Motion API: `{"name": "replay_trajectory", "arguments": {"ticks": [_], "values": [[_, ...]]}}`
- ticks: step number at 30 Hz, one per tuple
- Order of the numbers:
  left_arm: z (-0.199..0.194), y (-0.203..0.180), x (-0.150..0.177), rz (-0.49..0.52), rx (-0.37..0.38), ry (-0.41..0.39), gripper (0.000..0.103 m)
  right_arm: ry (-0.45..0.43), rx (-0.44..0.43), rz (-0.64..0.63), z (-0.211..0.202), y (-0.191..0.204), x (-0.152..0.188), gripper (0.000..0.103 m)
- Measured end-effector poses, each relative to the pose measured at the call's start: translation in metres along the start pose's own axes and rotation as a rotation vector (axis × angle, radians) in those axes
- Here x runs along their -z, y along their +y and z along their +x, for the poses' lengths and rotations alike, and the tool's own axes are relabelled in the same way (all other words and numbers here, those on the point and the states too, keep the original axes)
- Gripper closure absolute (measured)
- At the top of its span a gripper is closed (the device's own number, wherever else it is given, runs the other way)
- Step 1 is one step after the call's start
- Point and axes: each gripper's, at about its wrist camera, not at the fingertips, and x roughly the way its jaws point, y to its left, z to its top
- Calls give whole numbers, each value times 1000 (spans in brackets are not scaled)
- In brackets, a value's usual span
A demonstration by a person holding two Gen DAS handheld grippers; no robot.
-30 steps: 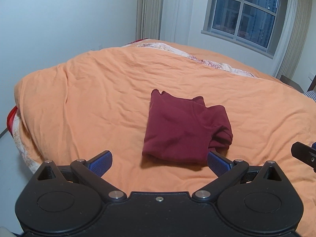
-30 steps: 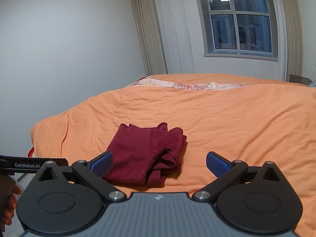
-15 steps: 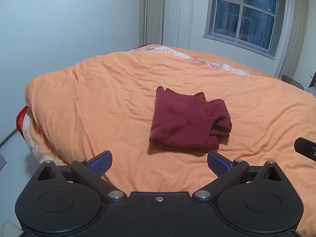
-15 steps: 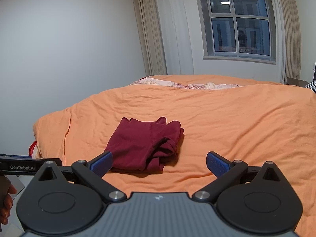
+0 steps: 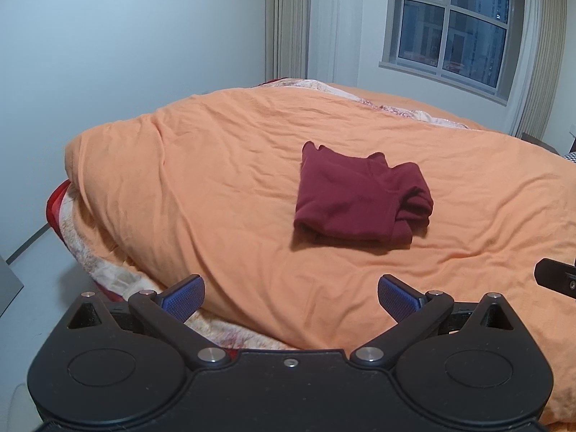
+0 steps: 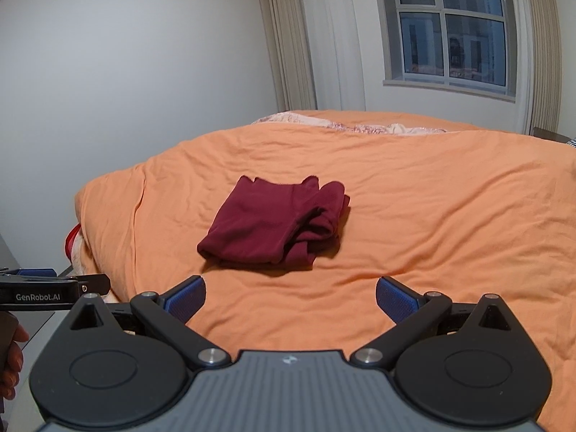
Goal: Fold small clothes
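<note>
Maroon garment (image 5: 354, 199) lies folded mid-bed on the orange duvet (image 5: 216, 187), at 12 o'clock from both tools. Left gripper (image 5: 291, 297) and right gripper (image 6: 291, 295) are released, empty, well apart from it. Judgement: fold looks complete; any tidy-up should square the bunched 3 o'clock edge.

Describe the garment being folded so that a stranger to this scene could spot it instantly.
An orange duvet covers the bed under the window. Near its middle lies a folded maroon garment, the only dark item on the cover, its bunched layers on the right side.
</note>
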Motion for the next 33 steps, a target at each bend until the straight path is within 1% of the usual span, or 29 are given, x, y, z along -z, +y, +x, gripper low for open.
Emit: {"name": "replay_trajectory", "arguments": {"ticks": [8,33], "values": [[-8,10,8,-12,-9,2,1,31,-5,5,-2,5,6,0],[-11,17,8,-27,-18,-1,1,26,-11,-5,-3,9,5,0]]}}
